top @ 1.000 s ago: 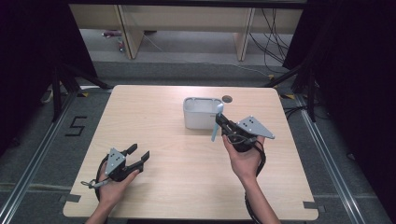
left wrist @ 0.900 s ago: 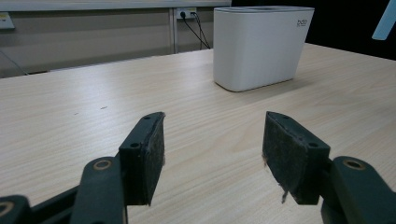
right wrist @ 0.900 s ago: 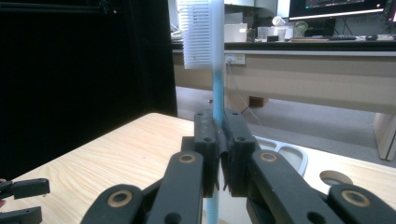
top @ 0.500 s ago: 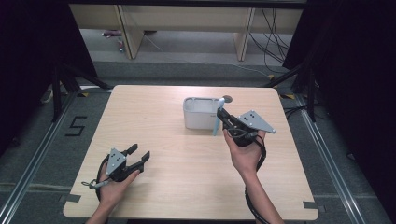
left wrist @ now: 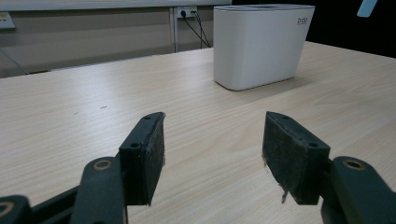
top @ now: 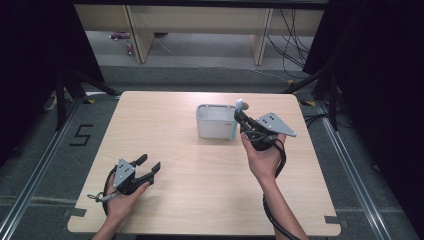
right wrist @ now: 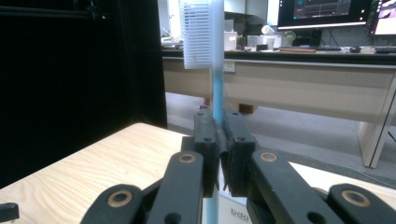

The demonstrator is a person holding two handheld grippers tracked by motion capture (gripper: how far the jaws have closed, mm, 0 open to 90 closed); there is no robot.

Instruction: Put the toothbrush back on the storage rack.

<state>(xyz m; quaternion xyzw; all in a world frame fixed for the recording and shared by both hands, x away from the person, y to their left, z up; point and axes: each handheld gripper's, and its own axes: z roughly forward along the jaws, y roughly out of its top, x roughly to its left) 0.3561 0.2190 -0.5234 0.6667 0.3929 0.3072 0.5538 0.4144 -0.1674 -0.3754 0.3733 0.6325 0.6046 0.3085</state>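
High view: toothbrush held upright over the white bin.
High view showed the right hand-held gripper point(top: 243, 121) at the bin's point(top: 215, 121) right end, the left hand-held gripper point(top: 146, 166) spread and well apart on the table point(top: 200, 170). Left gripper view had its jaws apart and empty, the bin ahead. Right gripper view showed its jaws pinching the toothbrush point(right wrist: 215, 70), long axis vertical, bristles up, bin directly below.

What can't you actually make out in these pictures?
- Inside of the white container: hidden by its own walls in the high view, and the left gripper view sees it side-on.
- Lower end of the toothbrush: in the right gripper view the right gripper and the bottom edge cut it off.
- Small print on the container: too small to read.
- The left gripper body: the left gripper view's bottom edge crops it.
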